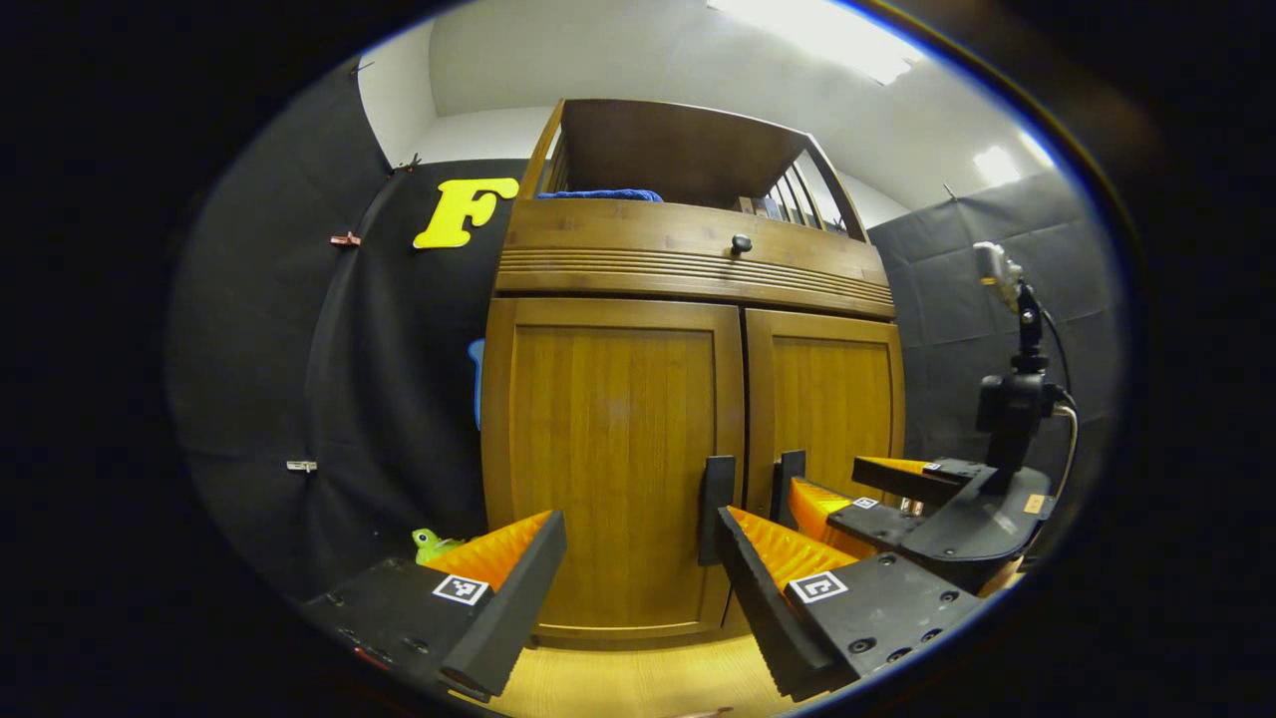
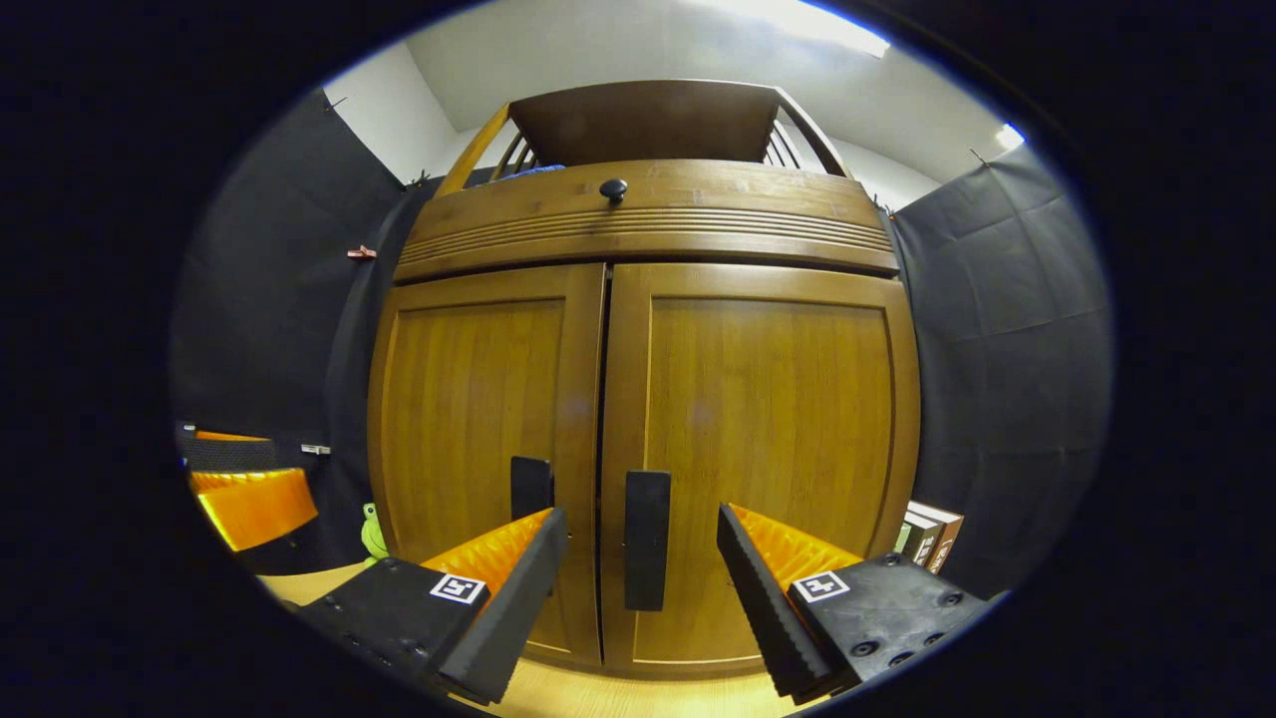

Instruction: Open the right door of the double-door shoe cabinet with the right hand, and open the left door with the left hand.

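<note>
In the left gripper view we see the shoe cabinet (image 1: 688,439) standing ahead of us on a pale wooden counter (image 1: 638,683), both doors shut. The left door (image 1: 613,464) fills the middle of the view, and the right door (image 1: 832,399) sits beside it to the right. Each door carries a dark upright handle near the centre seam: the left handle (image 1: 716,509) and the right handle (image 1: 788,484). The left gripper (image 1: 638,558) has its jaws spread wide, holding nothing; the left handle lies just beside the inner edge of its right-hand finger, and we cannot tell whether they touch. Farther right we see the right gripper (image 1: 877,494) close to the right door, with a small camera mount rising behind it. A drawer front with a round knob (image 1: 741,242) runs above the doors, and a small green toy (image 1: 432,544) sits low beside the cabinet's left side.

In the right gripper view the cabinet stands squarely in front, its right door (image 2: 763,449) and left door (image 2: 478,439) both closed. The right gripper (image 2: 638,563) is wide open and empty, and the right handle (image 2: 647,538) stands between its two fingers, touching neither. The left handle (image 2: 531,487) shows just above the left-hand finger. At the far left edge we see part of the left gripper (image 2: 249,494). A few books (image 2: 927,534) stand beside the cabinet's right side.
</note>
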`<state>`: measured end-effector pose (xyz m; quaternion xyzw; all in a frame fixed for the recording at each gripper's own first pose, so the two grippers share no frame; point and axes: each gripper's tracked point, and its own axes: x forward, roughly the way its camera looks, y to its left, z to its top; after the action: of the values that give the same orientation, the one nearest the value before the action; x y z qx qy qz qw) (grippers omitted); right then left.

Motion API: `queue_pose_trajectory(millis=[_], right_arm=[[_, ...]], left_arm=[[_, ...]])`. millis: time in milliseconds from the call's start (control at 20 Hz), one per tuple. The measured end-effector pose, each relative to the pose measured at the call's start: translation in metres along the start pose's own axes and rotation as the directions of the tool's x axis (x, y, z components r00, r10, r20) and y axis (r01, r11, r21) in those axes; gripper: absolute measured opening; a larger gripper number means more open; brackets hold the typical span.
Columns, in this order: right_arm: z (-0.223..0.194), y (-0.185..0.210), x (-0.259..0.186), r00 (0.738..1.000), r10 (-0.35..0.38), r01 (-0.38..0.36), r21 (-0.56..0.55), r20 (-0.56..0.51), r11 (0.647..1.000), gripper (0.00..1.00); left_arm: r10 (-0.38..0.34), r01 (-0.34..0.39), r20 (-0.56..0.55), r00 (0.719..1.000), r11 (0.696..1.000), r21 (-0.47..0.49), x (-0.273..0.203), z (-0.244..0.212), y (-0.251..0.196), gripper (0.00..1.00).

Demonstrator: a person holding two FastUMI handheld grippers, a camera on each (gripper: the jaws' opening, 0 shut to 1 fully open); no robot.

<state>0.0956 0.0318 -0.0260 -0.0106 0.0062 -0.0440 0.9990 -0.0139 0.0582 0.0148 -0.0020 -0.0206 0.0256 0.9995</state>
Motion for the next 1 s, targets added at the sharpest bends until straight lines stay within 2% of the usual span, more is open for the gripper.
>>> queue_pose_trajectory(millis=[450, 500, 700, 750, 800, 850, 900, 950, 1000], right_arm=[[-0.043, -0.004, 0.047, 0.996, -0.044, 0.044, -0.010, -0.081, 0.999, 0.92], [-0.045, -0.005, 0.051, 0.995, -0.048, 0.046, -0.014, -0.084, 0.999, 0.88], [-0.047, -0.008, 0.064, 0.995, -0.081, 0.078, -0.048, -0.059, 0.996, 0.80], [-0.048, -0.011, 0.066, 0.994, -0.098, 0.095, -0.061, -0.049, 0.994, 0.74], [-0.050, -0.010, 0.068, 0.995, -0.091, 0.088, -0.068, -0.049, 0.994, 0.60], [-0.054, -0.007, 0.067, 0.995, -0.085, 0.081, -0.066, -0.058, 0.995, 0.54], [-0.050, -0.004, 0.069, 0.996, -0.084, 0.080, -0.077, -0.040, 0.994, 0.43], [-0.050, -0.005, 0.069, 0.995, -0.084, 0.080, -0.083, -0.046, 0.993, 0.40], [-0.051, -0.006, 0.071, 0.996, -0.080, 0.077, -0.082, -0.042, 0.994, 0.28]], left_arm=[[0.018, -0.018, 0.003, 1.000, 1.000, 0.000, -0.005, -0.002, 0.017, 0.93], [0.023, -0.023, 0.003, 1.000, 1.000, -0.001, -0.004, -0.002, 0.020, 0.94], [0.032, -0.032, -0.006, 0.999, 1.000, 0.000, -0.001, -0.007, 0.025, 0.94], [0.034, -0.034, -0.011, 0.999, 0.999, 0.001, 0.000, -0.009, 0.027, 0.94], [0.037, -0.037, -0.020, 0.999, 0.999, 0.003, 0.001, -0.012, 0.028, 0.94], [0.039, -0.039, -0.026, 0.999, 0.999, 0.006, 0.001, -0.015, 0.030, 0.94], [0.043, -0.043, -0.029, 0.999, 0.999, 0.007, 0.001, -0.015, 0.031, 0.94], [0.045, -0.045, -0.030, 0.999, 0.999, 0.006, 0.002, -0.016, 0.032, 0.94], [0.047, -0.047, -0.032, 0.998, 0.999, 0.004, 0.001, -0.016, 0.032, 0.94]])
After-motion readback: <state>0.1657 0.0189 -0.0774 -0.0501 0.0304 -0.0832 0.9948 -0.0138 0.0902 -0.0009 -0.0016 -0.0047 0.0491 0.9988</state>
